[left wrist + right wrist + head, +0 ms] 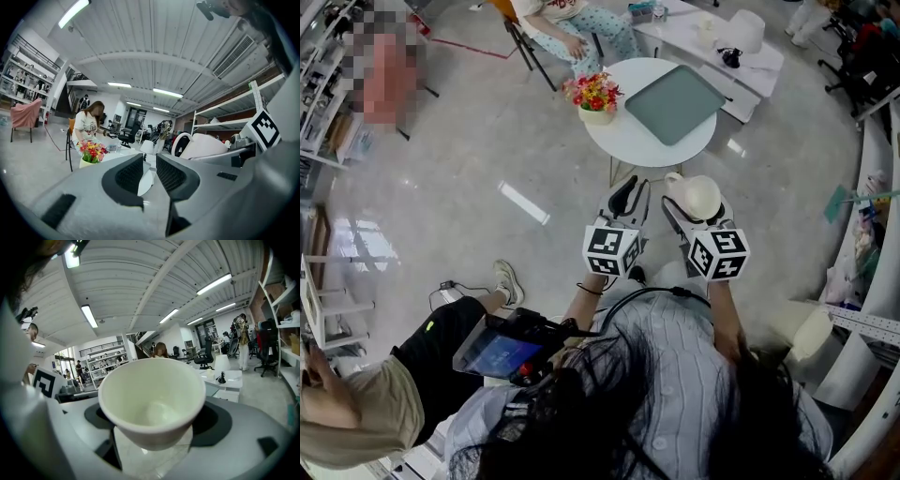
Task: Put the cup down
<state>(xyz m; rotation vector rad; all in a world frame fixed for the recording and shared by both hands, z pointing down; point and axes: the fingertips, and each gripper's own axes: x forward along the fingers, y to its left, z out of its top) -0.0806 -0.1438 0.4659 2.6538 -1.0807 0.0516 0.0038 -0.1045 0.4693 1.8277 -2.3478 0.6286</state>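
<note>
The right claw is clamped on a cream cup, its dark jaws pressing the cup's lower body from either side; the cup's open mouth faces back along the claw and its inside is empty; in the head view the cup's handle sticks out at the claw's far left. The cup hangs in the air, clear of any surface, just short of the near rim of a round white desk that lies ahead of and below both claws. The left claw is held just beside the right one, at its left; its jaws stand a little apart with only a narrow slit between the ribbed pads and nothing in it. On the desk, beyond the left claw, stands a pot of red and yellow flowers; beyond the right claw lies a grey-green tray. A seated person is on the desk's far side.
</note>
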